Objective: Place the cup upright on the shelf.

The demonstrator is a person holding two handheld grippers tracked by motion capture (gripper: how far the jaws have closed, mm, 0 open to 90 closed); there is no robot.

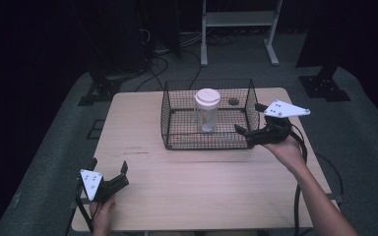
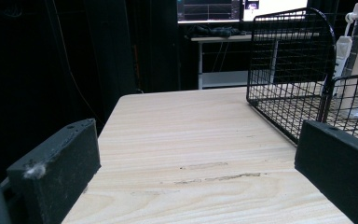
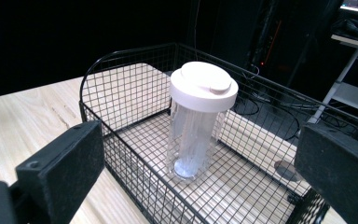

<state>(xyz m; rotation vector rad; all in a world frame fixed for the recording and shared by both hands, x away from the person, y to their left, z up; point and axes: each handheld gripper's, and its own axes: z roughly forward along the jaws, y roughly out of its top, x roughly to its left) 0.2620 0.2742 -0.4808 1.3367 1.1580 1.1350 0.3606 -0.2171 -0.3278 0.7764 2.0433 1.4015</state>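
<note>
At the near left corner, left gripper (image 1: pixel 109 176): I hold it low over the table (image 1: pixel 197 191), jaws spread, nothing between them; I judge it parked to stay clear.
Right edge, right gripper (image 1: pixel 250 129): jaws spread wide, empty, raised at the basket's right wall and aimed inward, likely lining up on the jar.
Mid-table, wire basket (image 1: pixel 166 123): open-topped, giving access from above.
Inside basket, clear jar (image 3: pixel 196 133): upright near centre, white lid (image 3: pixel 203 85) on, untouched.
</note>
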